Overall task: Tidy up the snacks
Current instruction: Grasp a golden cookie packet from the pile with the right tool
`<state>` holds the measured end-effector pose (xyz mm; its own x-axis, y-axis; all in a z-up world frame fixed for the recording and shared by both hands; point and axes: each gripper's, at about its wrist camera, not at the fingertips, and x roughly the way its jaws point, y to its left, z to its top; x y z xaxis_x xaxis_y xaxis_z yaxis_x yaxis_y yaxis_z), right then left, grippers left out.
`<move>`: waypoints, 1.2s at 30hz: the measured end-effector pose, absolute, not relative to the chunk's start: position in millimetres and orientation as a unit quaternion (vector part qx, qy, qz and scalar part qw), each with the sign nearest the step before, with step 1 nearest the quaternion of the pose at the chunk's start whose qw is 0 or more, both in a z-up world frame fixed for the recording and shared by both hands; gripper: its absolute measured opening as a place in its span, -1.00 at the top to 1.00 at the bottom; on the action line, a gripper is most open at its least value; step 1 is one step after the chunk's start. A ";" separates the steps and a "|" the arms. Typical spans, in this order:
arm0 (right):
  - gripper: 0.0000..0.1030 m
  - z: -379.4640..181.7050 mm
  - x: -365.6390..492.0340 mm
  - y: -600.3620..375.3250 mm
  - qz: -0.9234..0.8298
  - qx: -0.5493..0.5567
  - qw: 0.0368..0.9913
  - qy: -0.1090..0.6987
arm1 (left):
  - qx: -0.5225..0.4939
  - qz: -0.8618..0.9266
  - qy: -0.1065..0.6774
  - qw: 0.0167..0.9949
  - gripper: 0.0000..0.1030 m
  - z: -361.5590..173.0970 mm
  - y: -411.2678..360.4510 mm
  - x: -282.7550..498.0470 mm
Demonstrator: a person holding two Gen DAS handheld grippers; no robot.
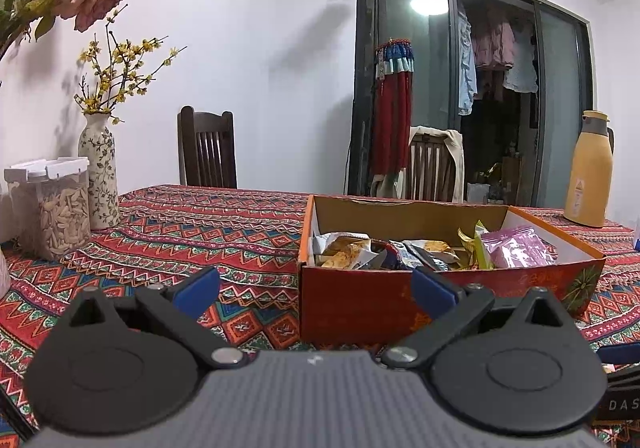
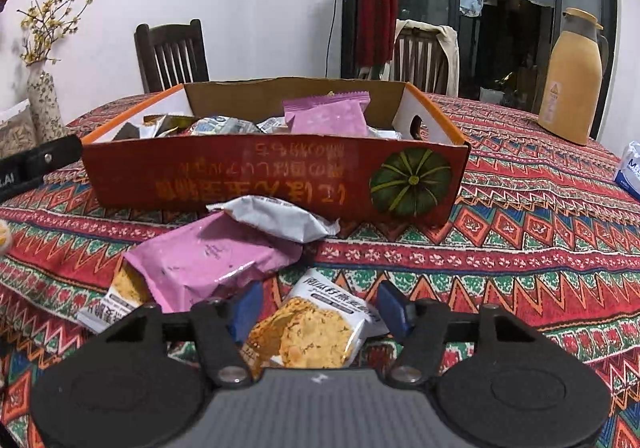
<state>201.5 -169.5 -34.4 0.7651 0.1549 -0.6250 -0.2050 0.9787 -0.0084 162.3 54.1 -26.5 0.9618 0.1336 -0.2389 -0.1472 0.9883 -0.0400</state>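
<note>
A red cardboard box (image 1: 360, 296) holds several snack packets, among them a pink one (image 1: 516, 248). It also shows in the right wrist view (image 2: 240, 176). My left gripper (image 1: 316, 286) is open and empty, just before the box's near left corner. My right gripper (image 2: 320, 308) is open with its fingers on either side of a white cracker packet (image 2: 316, 328) that lies on the cloth. I cannot tell whether the pads touch it. A pink packet (image 2: 208, 260), a white packet (image 2: 280, 218) and another cracker packet (image 2: 116, 296) lie in front of the box.
A patterned tablecloth (image 2: 520, 248) covers the table. A yellow thermos (image 2: 572, 76) stands at the far right, a tissue pack (image 2: 630, 170) at the right edge. A floral vase (image 1: 98, 172) and a clear jar of seeds (image 1: 52, 204) stand at the left. Two chairs (image 1: 206, 148) are behind the table.
</note>
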 end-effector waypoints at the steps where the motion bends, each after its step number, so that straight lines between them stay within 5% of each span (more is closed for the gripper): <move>1: -0.20 -34.3 200.6 -170.5 0.096 -0.037 0.939 0.329 | -0.029 0.071 0.119 0.990 -1.00 -26.5 54.2 162.2; 7: -0.24 -30.6 192.4 -175.7 0.097 -0.030 0.942 0.319 | -0.029 0.072 0.120 0.990 -1.00 -26.5 54.2 162.9; 11: -0.51 -19.4 183.4 -176.2 0.092 -0.030 0.951 0.294 | -0.030 0.073 0.122 0.989 -1.00 -26.4 54.9 163.5; 24: -0.61 -38.6 172.7 -183.7 0.073 -0.040 0.946 0.313 | -0.033 0.075 0.122 0.989 -1.00 -26.4 56.6 162.6; 31: -0.53 -44.4 162.5 -189.2 0.082 -0.026 0.953 0.289 | -0.033 0.076 0.124 0.989 -1.00 -26.6 56.9 163.1; 36: -0.03 -46.2 156.0 -190.4 0.096 -0.024 0.958 0.269 | -0.034 0.078 0.126 0.988 -1.00 -27.2 56.9 163.7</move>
